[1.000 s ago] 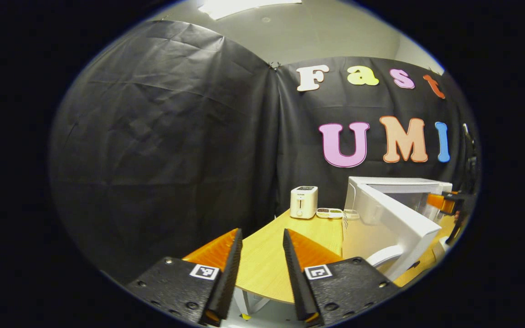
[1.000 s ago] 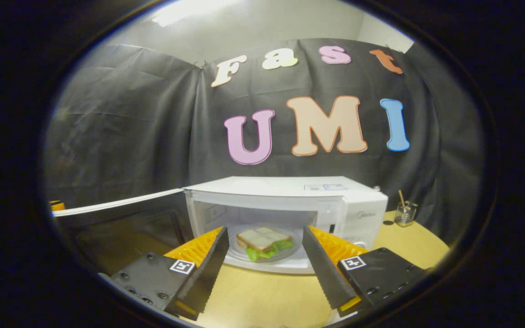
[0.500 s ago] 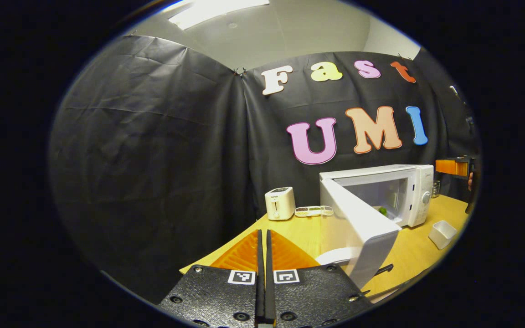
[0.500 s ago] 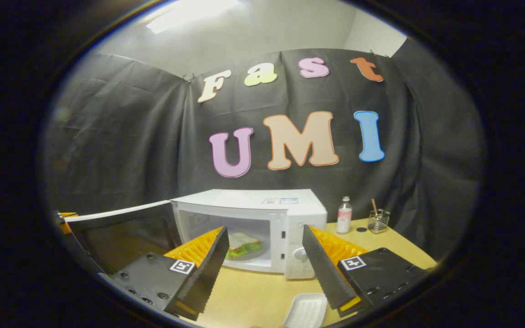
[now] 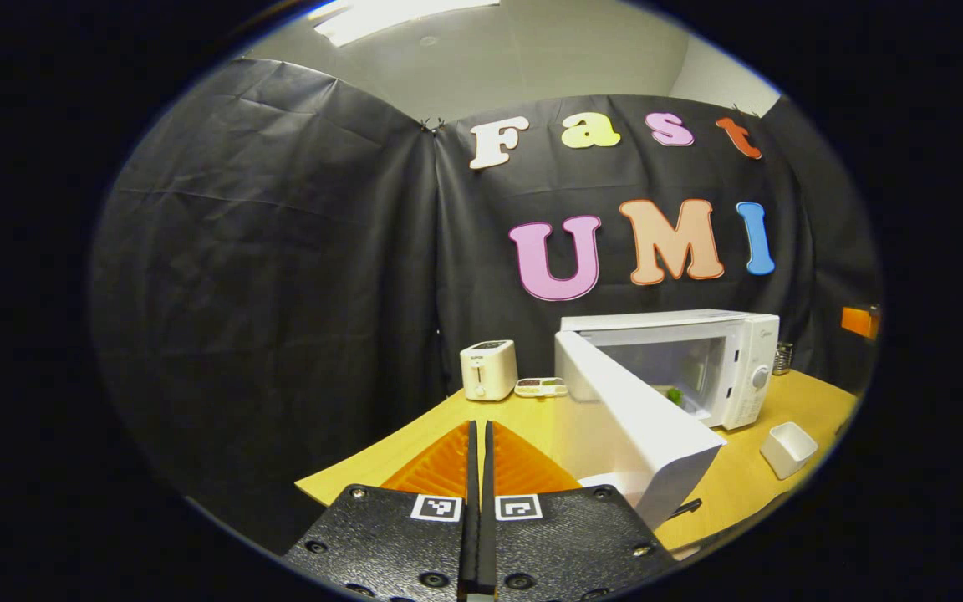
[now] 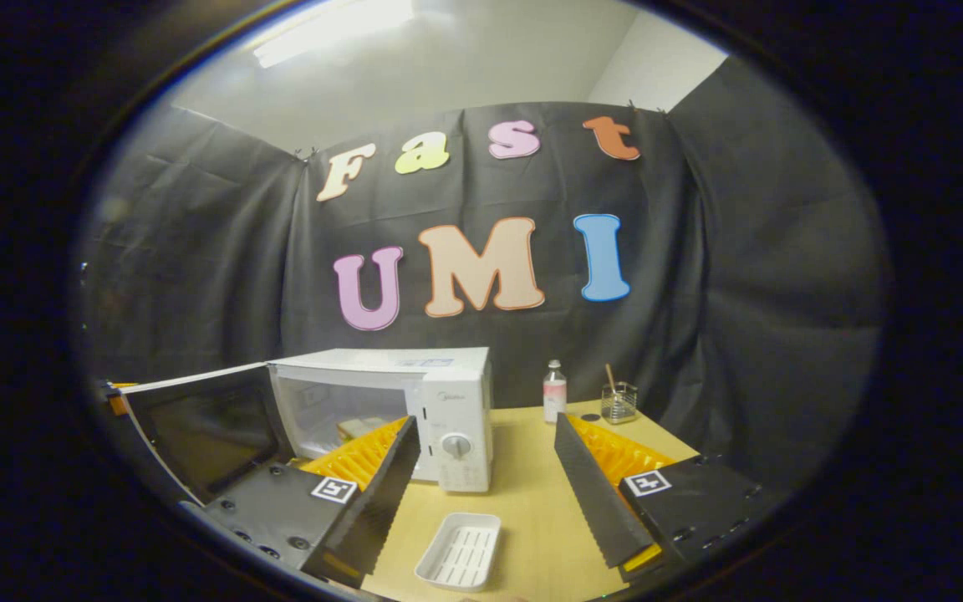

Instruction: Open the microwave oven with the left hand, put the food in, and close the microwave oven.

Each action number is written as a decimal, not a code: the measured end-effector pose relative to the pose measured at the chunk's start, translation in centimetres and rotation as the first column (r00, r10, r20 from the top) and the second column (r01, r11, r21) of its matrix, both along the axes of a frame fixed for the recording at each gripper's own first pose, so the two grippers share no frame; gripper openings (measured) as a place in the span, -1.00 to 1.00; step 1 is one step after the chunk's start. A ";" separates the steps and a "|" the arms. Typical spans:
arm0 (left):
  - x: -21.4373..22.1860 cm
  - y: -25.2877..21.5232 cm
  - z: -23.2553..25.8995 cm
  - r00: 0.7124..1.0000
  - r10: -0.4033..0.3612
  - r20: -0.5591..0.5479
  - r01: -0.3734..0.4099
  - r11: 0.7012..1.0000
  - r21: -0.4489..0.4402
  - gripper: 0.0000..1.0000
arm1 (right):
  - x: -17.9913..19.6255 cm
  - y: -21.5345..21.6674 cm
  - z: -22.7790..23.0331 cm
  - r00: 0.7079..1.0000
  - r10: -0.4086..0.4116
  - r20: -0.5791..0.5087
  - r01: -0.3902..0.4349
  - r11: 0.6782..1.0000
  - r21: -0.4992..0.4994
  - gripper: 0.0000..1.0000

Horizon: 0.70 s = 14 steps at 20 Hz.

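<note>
Left gripper view: the left gripper (image 5: 478, 502) has its fingers pressed together, empty, beside the microwave oven's (image 5: 724, 359) open door (image 5: 632, 426). The right gripper (image 6: 486, 493) holds its fingers apart above a white tray (image 6: 458, 552).

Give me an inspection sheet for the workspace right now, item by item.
Surface: wooden table, bare in front of the microwave.
Job's things: microwave door open; sandwich inside.
Clutter: white tray, toaster, small dish, bottle, glass jar.
Grippers: left gripper shut, empty; right gripper open, empty.
Cables: nothing seen.
Surroundings: black cloth wall, ceiling light.
</note>
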<state>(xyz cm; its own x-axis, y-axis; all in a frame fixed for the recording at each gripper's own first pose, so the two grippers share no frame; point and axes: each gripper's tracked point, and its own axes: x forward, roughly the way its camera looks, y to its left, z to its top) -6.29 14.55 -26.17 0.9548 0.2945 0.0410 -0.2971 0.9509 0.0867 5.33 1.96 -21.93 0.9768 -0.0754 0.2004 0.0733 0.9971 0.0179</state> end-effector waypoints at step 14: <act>6.0 -14.2 -0.6 0.972 -0.236 -0.018 0.234 0.970 -0.065 -0.99 | -4.3 -7.3 -0.7 0.996 -0.092 0.006 0.092 0.996 -0.006 0.98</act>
